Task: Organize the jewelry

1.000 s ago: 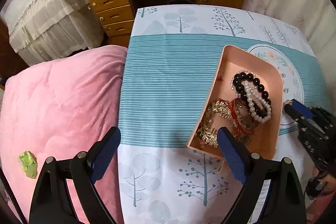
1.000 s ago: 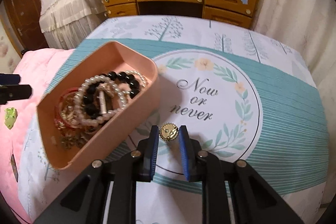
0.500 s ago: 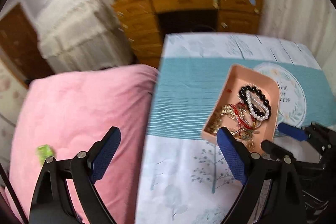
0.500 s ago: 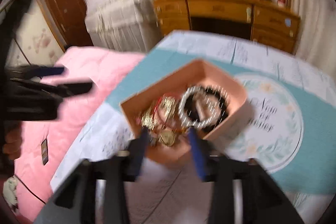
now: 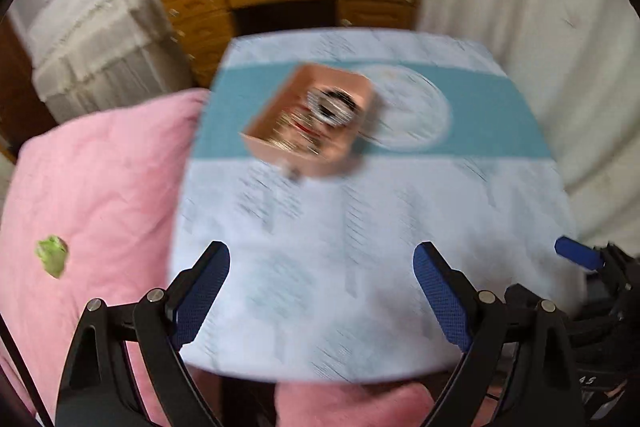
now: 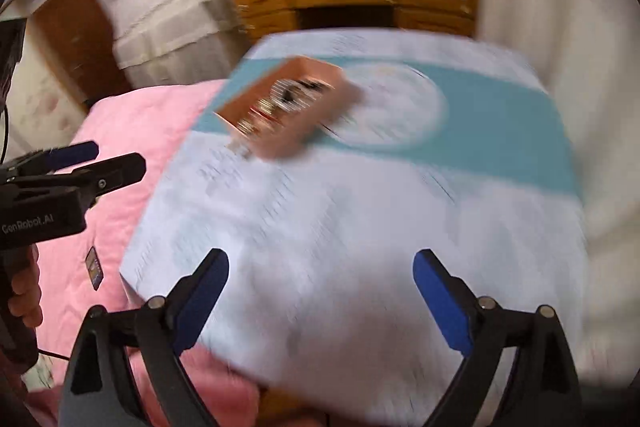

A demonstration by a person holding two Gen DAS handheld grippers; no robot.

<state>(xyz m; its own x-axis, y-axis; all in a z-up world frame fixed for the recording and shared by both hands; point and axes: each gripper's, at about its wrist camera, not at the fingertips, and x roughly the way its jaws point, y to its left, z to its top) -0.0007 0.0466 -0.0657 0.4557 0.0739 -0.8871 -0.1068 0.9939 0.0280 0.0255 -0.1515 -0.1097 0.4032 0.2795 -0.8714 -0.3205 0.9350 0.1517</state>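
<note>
Both the left gripper (image 5: 320, 291) and right gripper (image 6: 320, 291) gape wide, empty; jewelry tray (image 5: 308, 123), mid-frame, risks spilling if bumped.

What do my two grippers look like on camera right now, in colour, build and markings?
Both match: the left gripper and right gripper have matte black angular arms with silver rivets and textured blue finger pads. The right wrist view shows white "GenRobot.AI" lettering on the left gripper's body and a thin black cable below it.
</note>
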